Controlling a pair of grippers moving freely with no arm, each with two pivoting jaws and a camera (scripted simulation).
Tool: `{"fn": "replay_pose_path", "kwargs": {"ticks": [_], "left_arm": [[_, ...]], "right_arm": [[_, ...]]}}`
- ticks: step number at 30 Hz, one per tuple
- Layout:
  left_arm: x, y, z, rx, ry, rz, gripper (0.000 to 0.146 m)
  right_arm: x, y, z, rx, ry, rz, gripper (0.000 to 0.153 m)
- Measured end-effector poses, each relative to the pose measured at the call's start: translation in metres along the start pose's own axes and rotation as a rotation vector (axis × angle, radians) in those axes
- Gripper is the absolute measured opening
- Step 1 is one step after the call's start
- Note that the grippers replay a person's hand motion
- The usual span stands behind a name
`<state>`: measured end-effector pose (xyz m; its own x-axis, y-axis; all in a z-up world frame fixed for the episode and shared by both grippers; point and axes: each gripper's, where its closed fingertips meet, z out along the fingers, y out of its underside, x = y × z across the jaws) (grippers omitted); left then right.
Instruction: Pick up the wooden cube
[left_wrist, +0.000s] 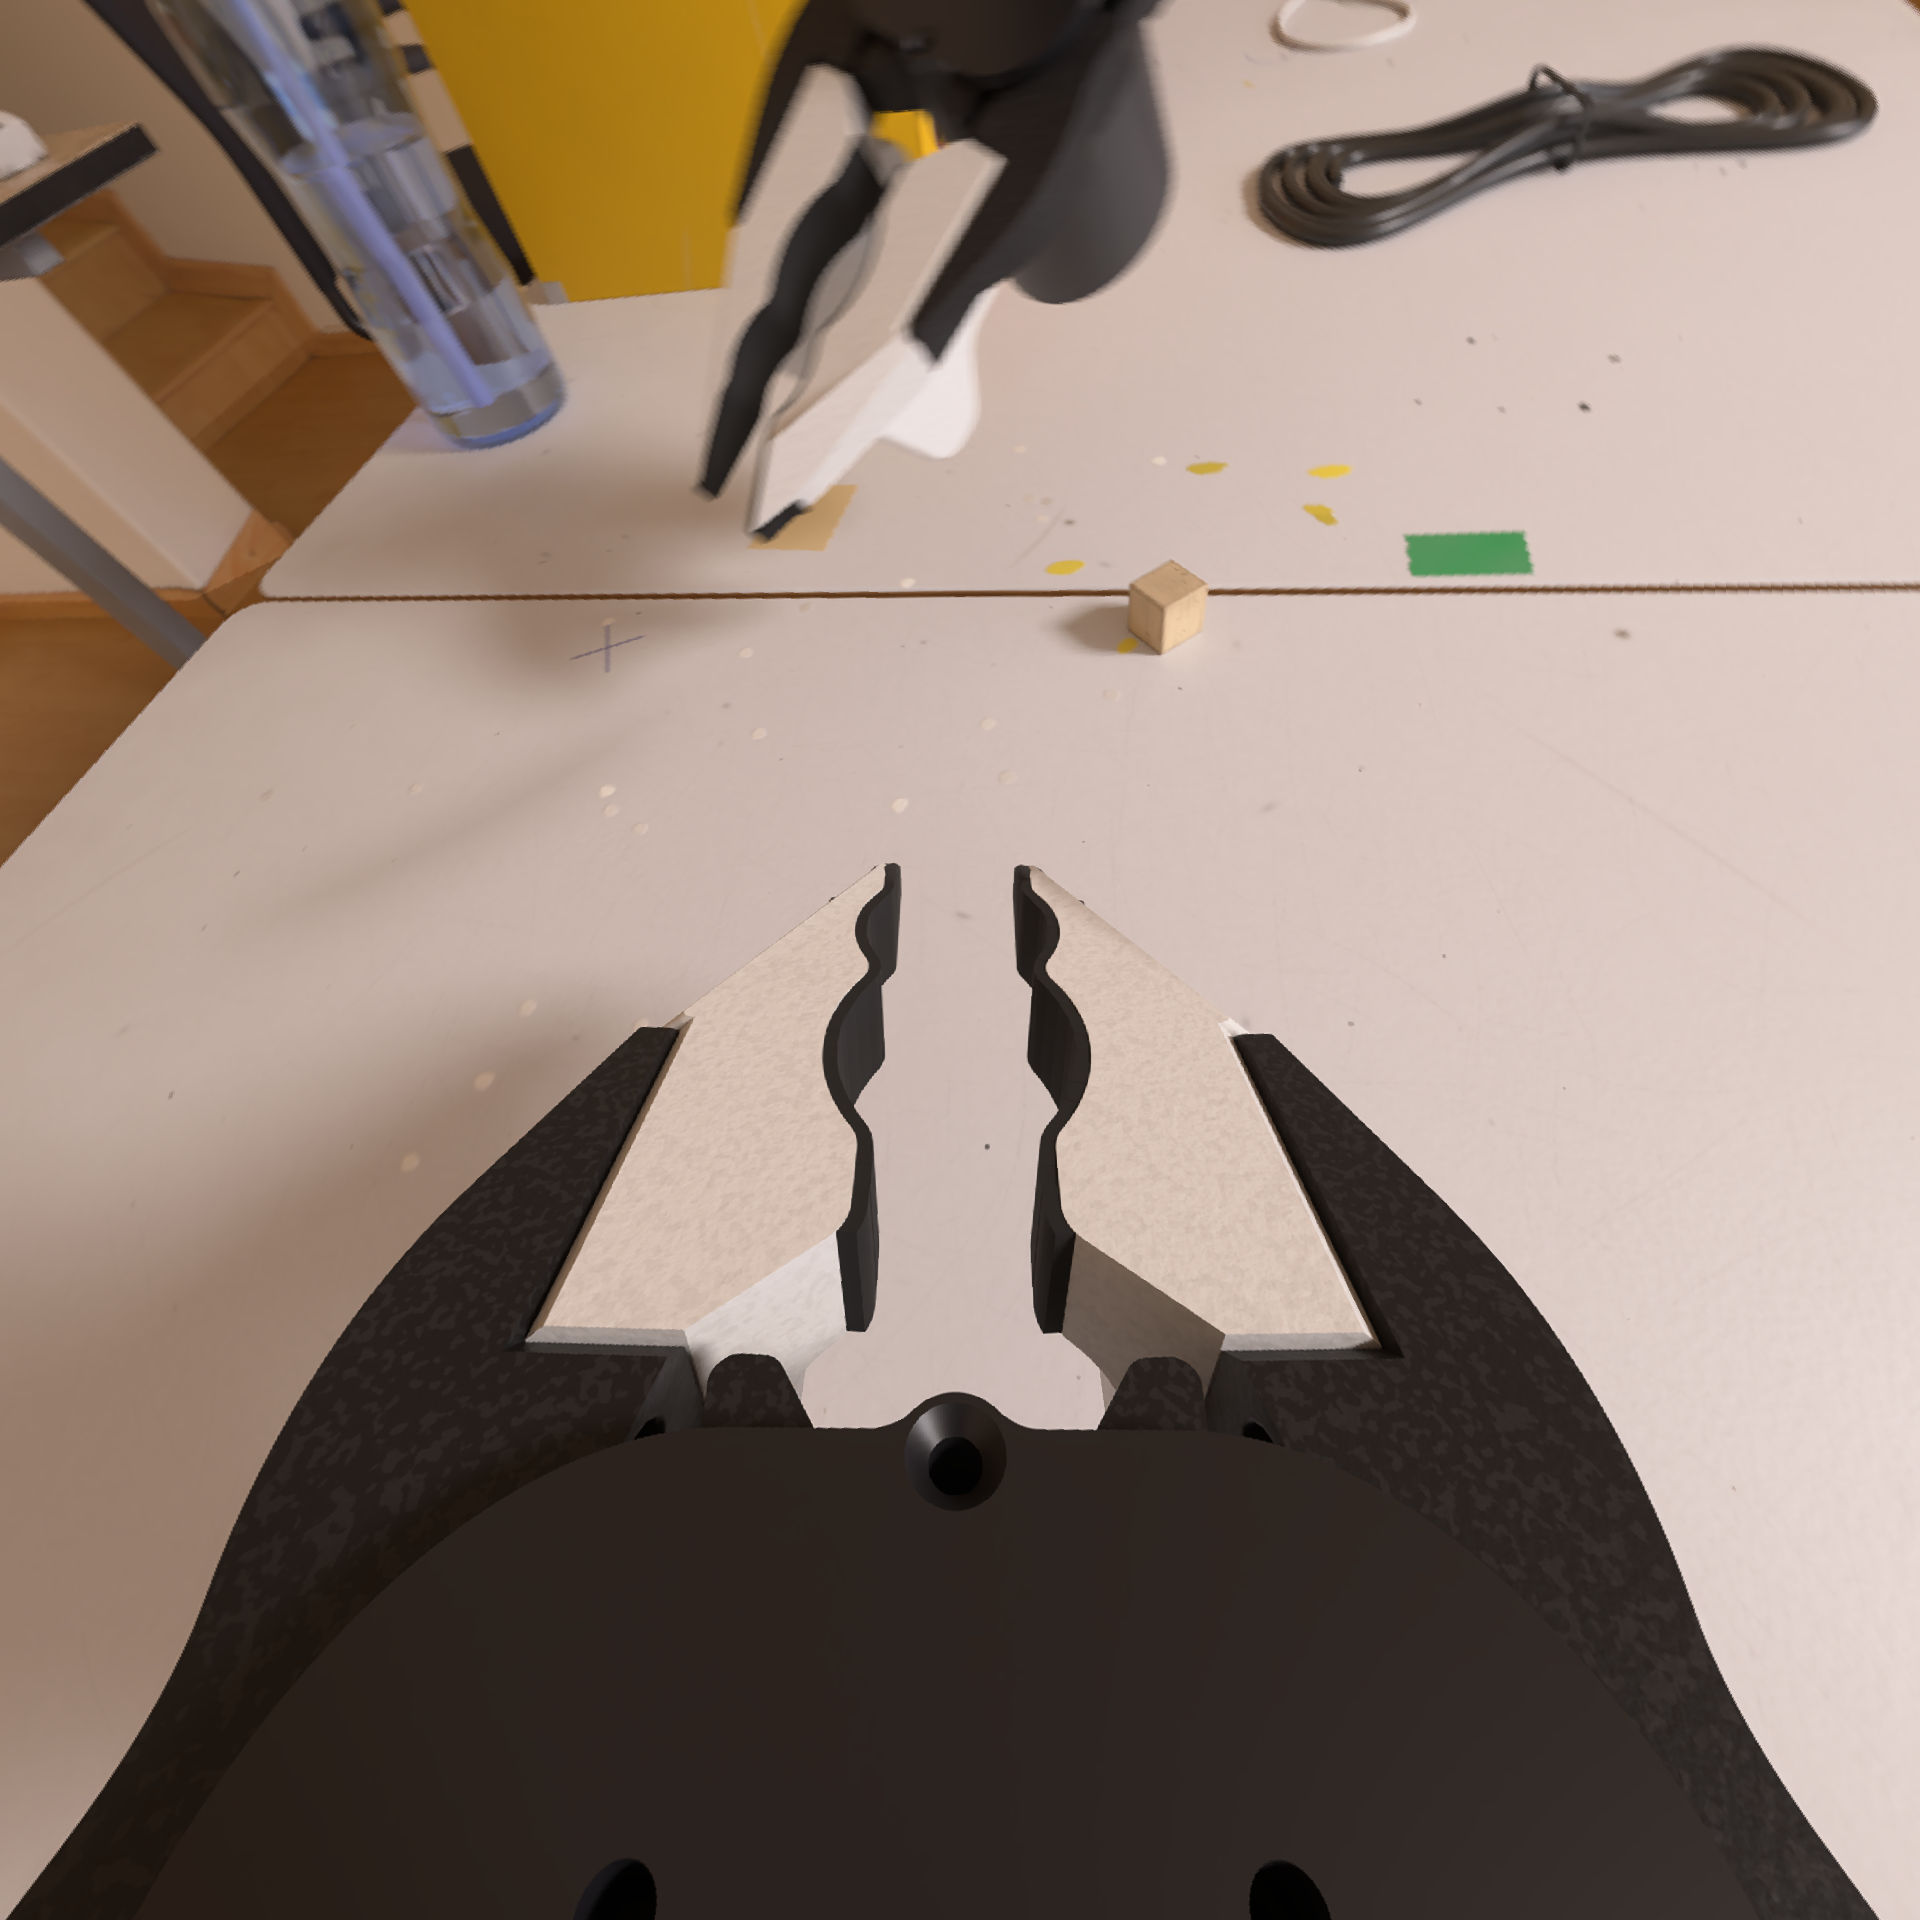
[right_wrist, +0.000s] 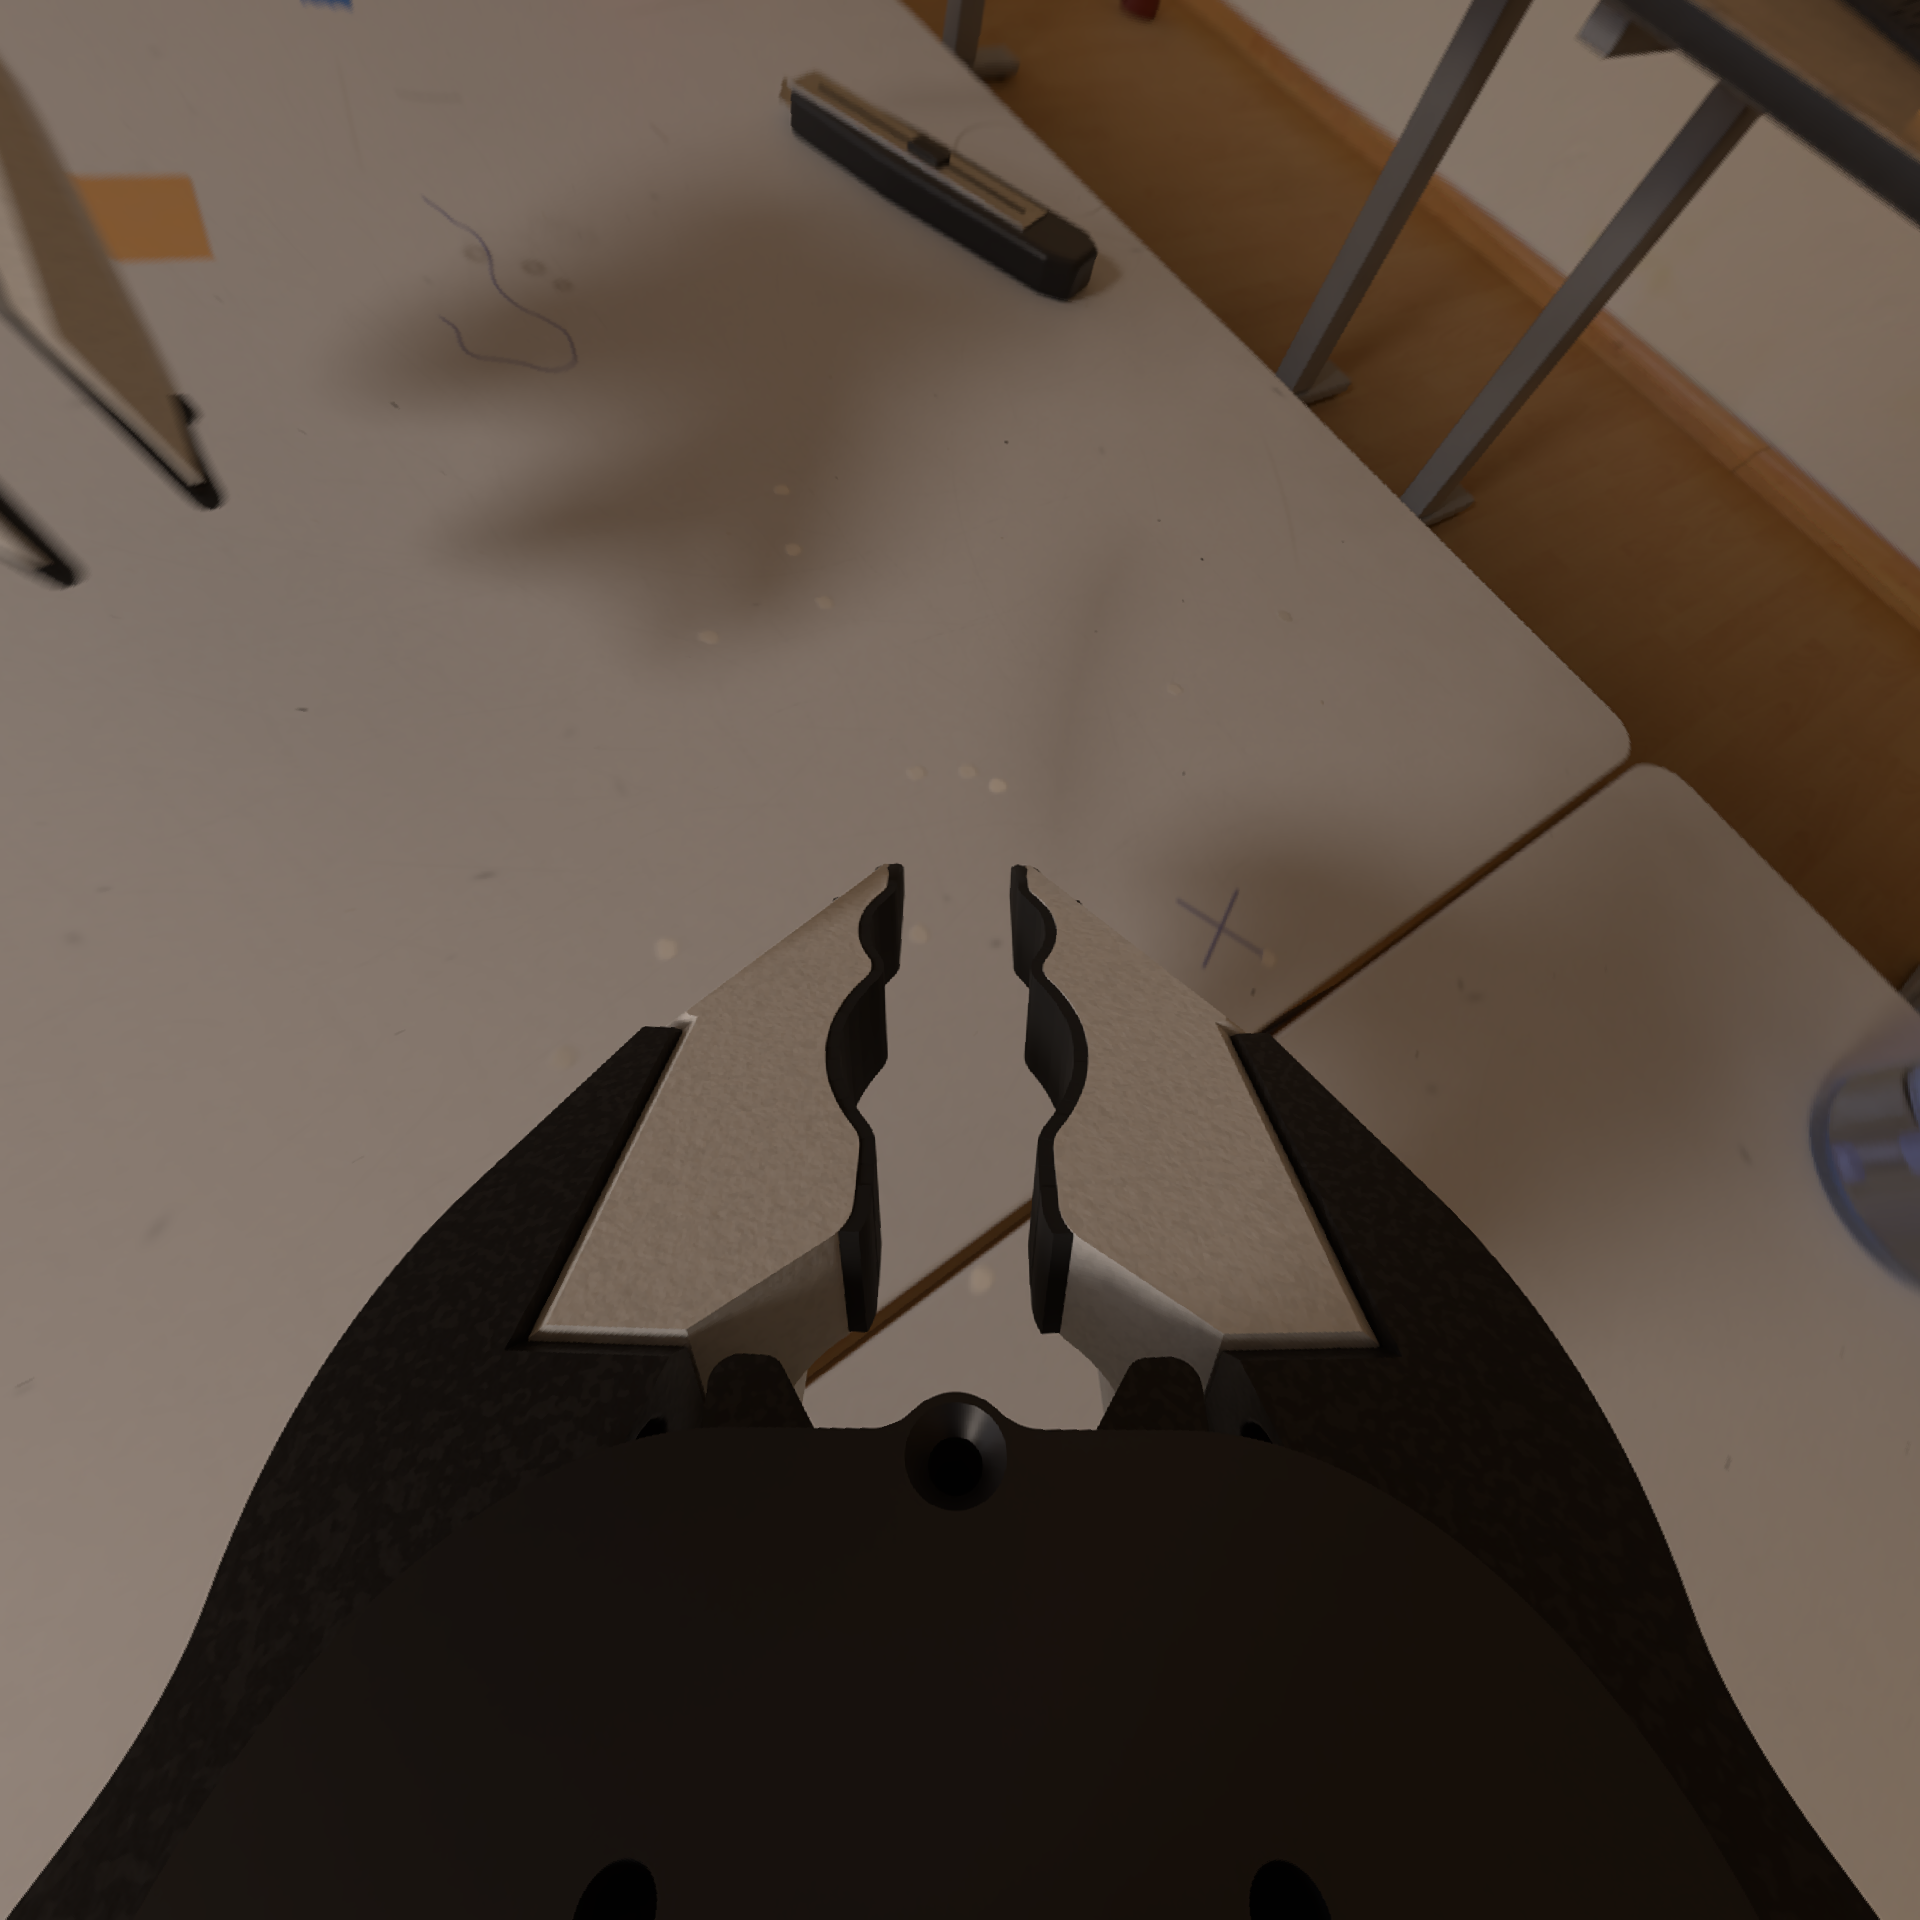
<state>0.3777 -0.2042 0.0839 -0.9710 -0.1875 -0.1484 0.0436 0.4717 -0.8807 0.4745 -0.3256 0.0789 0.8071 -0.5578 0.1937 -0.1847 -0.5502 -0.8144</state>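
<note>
White tabletop (left_wrist: 416, 935), speckled. Left gripper (left_wrist: 957, 878) nearest, jaws narrowly apart, empty. Wooden cube (left_wrist: 1168, 606) beyond, on table seam, untouched. Right gripper (right_wrist: 957, 878) narrowly apart, empty. Green tape (left_wrist: 1467, 553), coiled black cable (left_wrist: 1558, 145) farther back.

Blurred right gripper (left_wrist: 764, 499) beyond the seam, clear bottle (left_wrist: 416, 208) cut off by the top edge.
</note>
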Motion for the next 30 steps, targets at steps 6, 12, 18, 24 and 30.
{"fn": "replay_pose_path", "kwargs": {"ticks": [6,12,18,24,30], "left_arm": [[-0.016,0.001,-0.016,0.095,-0.099,-0.097,0.000],[-0.029,0.003,-0.018,0.128,-0.230,-0.097,0.000],[-0.033,0.009,-0.018,0.153,-0.288,-0.126,0.000],[-0.033,0.018,-0.018,0.128,-0.325,-0.121,0.010],[-0.027,0.024,-0.013,0.096,-0.298,-0.113,0.015]], "right_arm": [[-0.027,0.005,-0.053,0.190,0.090,0.096,0.035],[-0.051,0.012,-0.081,0.296,0.190,0.115,0.008],[-0.062,0.018,-0.083,0.282,0.228,0.170,0.000],[-0.058,0.051,-0.079,0.054,0.269,0.223,0.000],[-0.078,0.080,-0.078,-0.121,0.104,0.263,0.026]]}}
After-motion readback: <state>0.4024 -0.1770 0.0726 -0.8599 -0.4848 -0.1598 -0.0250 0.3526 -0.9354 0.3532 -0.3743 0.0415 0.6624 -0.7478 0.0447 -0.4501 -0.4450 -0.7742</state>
